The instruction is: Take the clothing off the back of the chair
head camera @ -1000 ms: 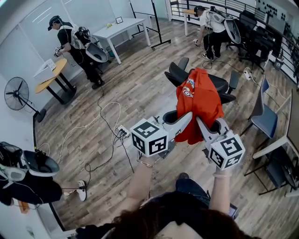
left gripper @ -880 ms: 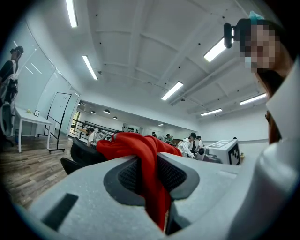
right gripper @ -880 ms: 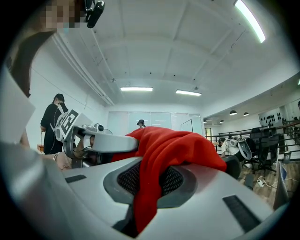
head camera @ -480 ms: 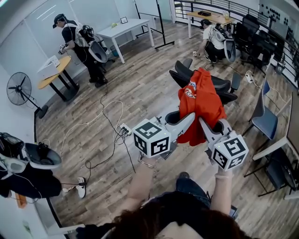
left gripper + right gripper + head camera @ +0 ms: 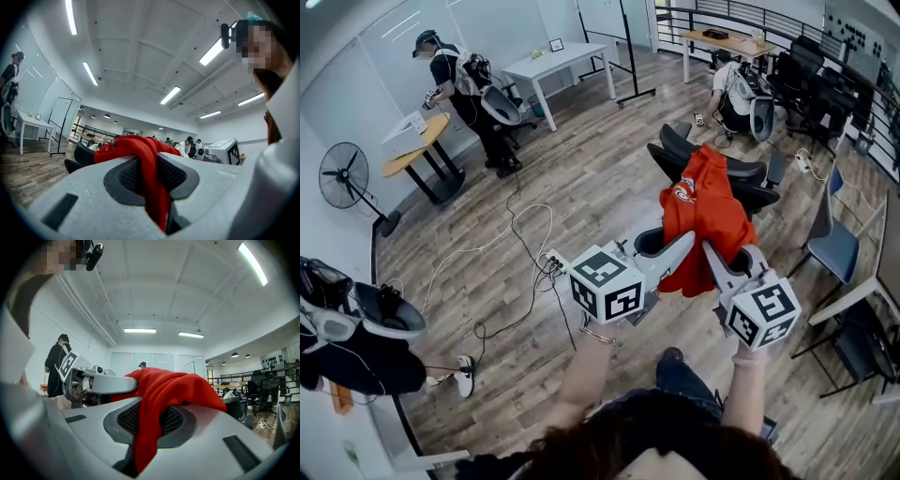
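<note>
**Head view.** Left gripper (image 5: 680,246) and right gripper (image 5: 712,255) sit side by side at centre and point to 12 o'clock. Each is closed on the near edge of the red shirt (image 5: 705,202). The shirt runs toward 12 o'clock over the black chair (image 5: 741,173). Whether it rests on the chair back or hangs clear, I cannot tell. There is open wooden floor (image 5: 581,178) from 9 to 11 o'clock of the chair, crossed by a loose cable (image 5: 520,248) at 9 o'clock. It is tighter at 3 o'clock, where a blue chair (image 5: 836,246) stands near but apart.

**Left gripper view.** Jaws are clamped on a red fold of the shirt, pinched between the dark ribbed pads (image 5: 124,178). The cloth rises toward 11 o'clock, with the black chair's edge at 9 o'clock. The right gripper's marker cube (image 5: 225,151) is at 3 o'clock. This view shows the pinch itself and the ceiling (image 5: 140,47), and little floor.

**Right gripper view.** Jaws are likewise closed on a red fold, which humps toward 1 o'clock. The left gripper is just beside at 9 o'clock, with a person in black (image 5: 55,364) behind it. A railing (image 5: 225,378) is at 3 o'clock. Only the head view shows the cable and the blue chair.
</note>
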